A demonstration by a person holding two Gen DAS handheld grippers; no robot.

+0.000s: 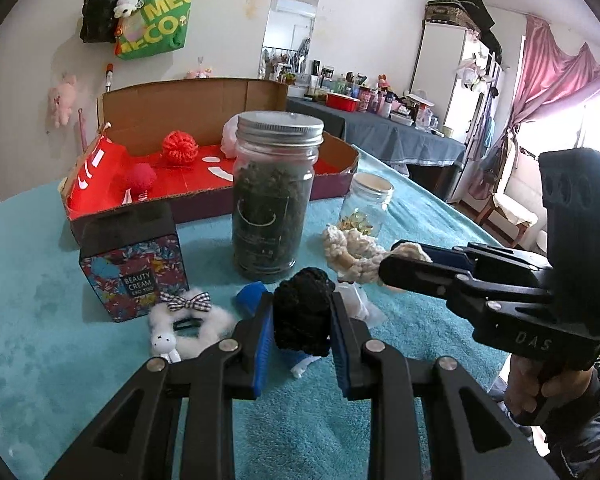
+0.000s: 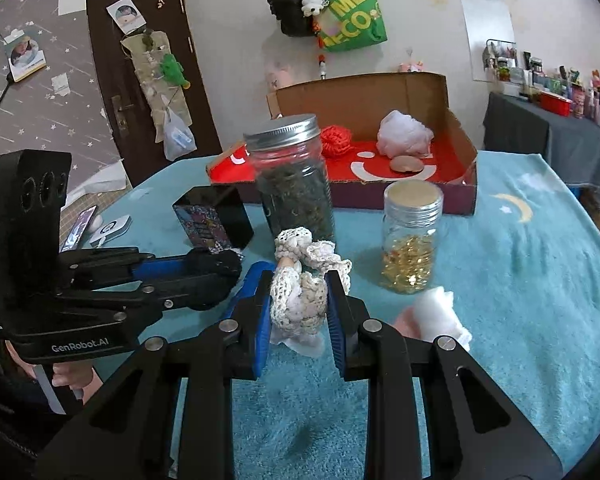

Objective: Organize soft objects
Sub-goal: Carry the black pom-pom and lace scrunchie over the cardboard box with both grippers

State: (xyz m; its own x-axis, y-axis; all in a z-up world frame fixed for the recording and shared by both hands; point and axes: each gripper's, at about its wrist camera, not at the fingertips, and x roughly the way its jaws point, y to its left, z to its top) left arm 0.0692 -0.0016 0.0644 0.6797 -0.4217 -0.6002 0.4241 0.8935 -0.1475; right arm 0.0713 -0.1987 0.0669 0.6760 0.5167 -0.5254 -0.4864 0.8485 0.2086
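Observation:
My left gripper point(image 1: 300, 314) is shut on a black crocheted scrunchie point(image 1: 302, 332) and holds it just above the teal towel point(image 1: 60, 320). My right gripper point(image 2: 298, 300) is shut on a cream lace scrunchie point(image 2: 300, 304), part of which trails toward the big jar. Each gripper shows in the other's view: the right gripper point(image 1: 396, 266) at the right, the left gripper point(image 2: 224, 276) at the left. Behind stands an open cardboard box point(image 1: 332, 184) with a red floor. It holds a red crocheted scrunchie point(image 1: 180, 146), a red pompom point(image 1: 140, 178) and a white fluffy piece point(image 2: 404, 134).
A tall jar of dark dried leaves point(image 1: 274, 200) stands right in front of the grippers. A smaller jar of golden capsules point(image 2: 410, 240) and a flowered cream box point(image 1: 134, 276) flank it. A white furry scrunchie with a bow point(image 1: 188, 320) and a white-pink soft item point(image 2: 436, 316) lie on the towel.

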